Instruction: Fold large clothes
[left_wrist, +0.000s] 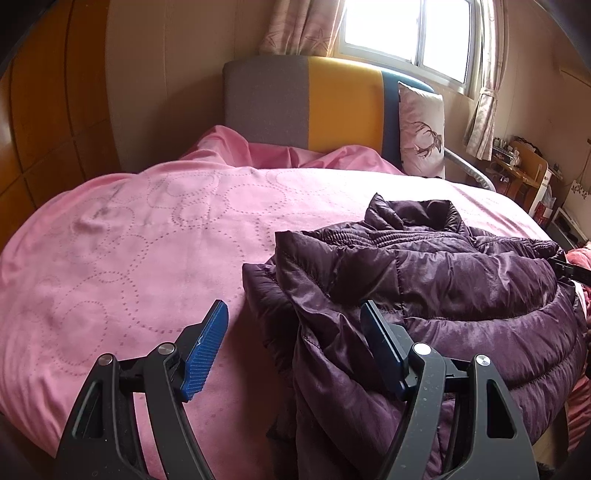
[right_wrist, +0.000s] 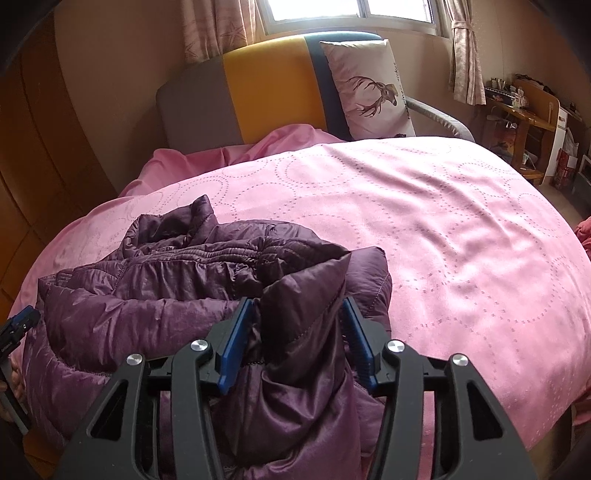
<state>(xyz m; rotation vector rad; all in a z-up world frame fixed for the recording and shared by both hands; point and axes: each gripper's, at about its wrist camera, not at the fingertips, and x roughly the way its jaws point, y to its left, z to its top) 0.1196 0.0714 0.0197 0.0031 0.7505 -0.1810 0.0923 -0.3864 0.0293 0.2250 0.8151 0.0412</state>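
We hold the right gripper (right_wrist: 297, 332) clamped on the purple jacket (right_wrist: 177, 295) (bunched on the bed (right_wrist: 443, 229)); left gripper (left_wrist: 291, 328) jaws apart.

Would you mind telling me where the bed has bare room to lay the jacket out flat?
The pink bedspread is bare between the purple jacket and the deer pillow, and left of the jacket in the left wrist view. It is crowded at the near edge, where the right gripper holds a fold.
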